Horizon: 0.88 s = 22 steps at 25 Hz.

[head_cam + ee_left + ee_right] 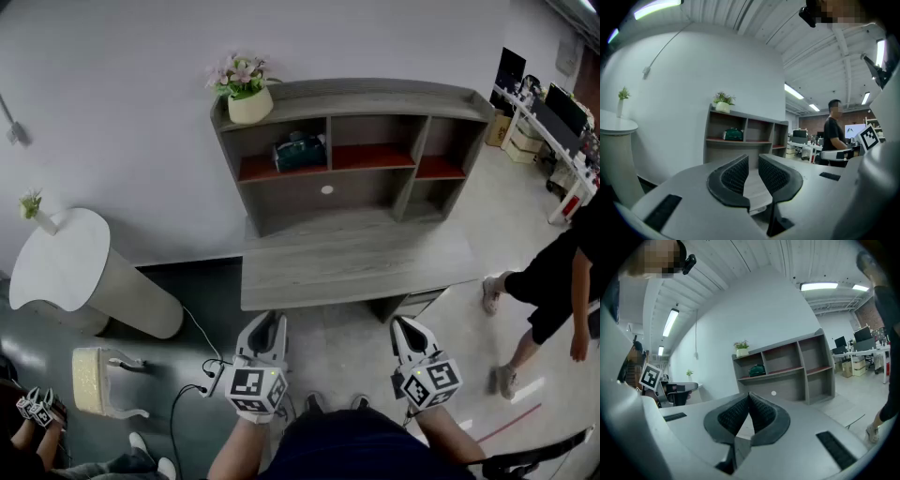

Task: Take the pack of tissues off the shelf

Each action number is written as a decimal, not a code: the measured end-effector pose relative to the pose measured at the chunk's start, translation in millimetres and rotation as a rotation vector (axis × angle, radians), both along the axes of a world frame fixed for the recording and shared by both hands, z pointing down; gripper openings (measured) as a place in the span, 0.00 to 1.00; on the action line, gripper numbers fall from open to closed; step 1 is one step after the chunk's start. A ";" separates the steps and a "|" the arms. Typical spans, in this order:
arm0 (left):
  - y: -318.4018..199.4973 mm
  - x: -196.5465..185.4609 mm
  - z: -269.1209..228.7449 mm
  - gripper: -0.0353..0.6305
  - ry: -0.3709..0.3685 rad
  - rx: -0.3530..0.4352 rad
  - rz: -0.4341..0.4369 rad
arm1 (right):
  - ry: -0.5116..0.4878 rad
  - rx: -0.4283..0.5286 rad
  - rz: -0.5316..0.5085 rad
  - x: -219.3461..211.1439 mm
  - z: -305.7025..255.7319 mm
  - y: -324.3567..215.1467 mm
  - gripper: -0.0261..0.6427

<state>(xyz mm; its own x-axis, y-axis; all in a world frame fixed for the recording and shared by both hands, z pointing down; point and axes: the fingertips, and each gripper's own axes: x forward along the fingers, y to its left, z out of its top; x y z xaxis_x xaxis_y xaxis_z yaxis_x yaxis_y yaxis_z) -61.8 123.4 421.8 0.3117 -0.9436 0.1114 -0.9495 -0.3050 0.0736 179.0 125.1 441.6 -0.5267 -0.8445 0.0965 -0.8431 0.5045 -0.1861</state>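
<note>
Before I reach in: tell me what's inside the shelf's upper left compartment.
A dark green pack of tissues lies on its red floor, nothing else visible. What is behind the pack is covered.

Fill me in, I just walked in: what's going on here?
A person stands before a desk with a shelf on it, holding a claw in each hand. The left claw is slightly open and the right claw is shut. Both are empty and short of the desk. The green tissue pack sits untouched in the shelf's upper left compartment. Nothing has been grasped yet.
</note>
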 end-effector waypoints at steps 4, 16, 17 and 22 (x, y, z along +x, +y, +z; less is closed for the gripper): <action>-1.5 -2.4 3.2 0.17 0.003 -0.004 0.007 | 0.002 -0.001 0.005 -3.6 2.5 -2.0 0.06; -17.6 -28.8 3.0 0.17 -0.031 0.016 0.040 | -0.024 -0.012 0.071 -21.2 3.6 -15.4 0.06; -19.3 -32.4 2.3 0.17 -0.037 0.023 0.046 | -0.019 -0.012 0.080 -23.6 3.2 -16.4 0.06; -24.7 -55.0 5.3 0.17 -0.044 0.039 0.065 | 0.004 -0.006 0.122 -37.5 3.3 -16.5 0.06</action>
<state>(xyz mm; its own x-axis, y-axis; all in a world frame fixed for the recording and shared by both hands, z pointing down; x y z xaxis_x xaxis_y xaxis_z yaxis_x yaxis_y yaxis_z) -116.7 98.7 427.0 0.3682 -0.9253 0.0903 -0.9296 -0.3680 0.0193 141.5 108.6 444.9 -0.4197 -0.9017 0.1034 -0.8989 0.3971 -0.1853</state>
